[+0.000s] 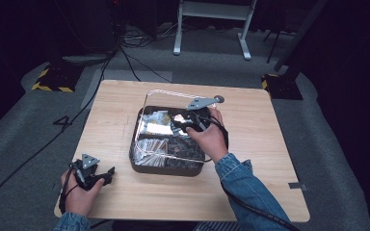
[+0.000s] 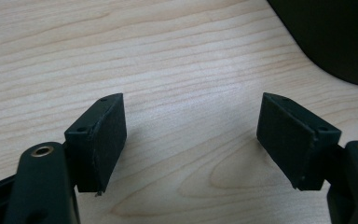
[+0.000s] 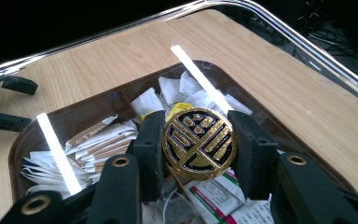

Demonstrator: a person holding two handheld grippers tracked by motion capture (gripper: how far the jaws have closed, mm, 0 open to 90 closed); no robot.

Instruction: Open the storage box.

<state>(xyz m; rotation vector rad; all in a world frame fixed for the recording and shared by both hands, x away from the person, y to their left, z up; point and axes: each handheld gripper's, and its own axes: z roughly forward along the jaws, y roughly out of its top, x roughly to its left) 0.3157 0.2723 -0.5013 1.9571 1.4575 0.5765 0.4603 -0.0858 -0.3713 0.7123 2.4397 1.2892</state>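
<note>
The right gripper (image 3: 198, 150) clamps a round gold-and-black disc (image 3: 199, 142) with a raised geometric emblem, above the tray (image 1: 139, 166) of packets at the surface's centre. At 8 o'clock, the left gripper (image 2: 191, 140) rests open, jaws wide over bare wood.

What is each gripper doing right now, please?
Left gripper: open, empty, over the table.
Right gripper: shut on the gold and black disc.

A glossy gold-and-black metallic medallion (image 3: 199, 143) is seen against matt black plastic tongs (image 3: 199, 154). Pale, smooth wood grain is shown by the table (image 2: 168, 60); paper sachets (image 3: 98, 140) are held in a clear, shiny-walled tray (image 3: 205, 84).
</note>
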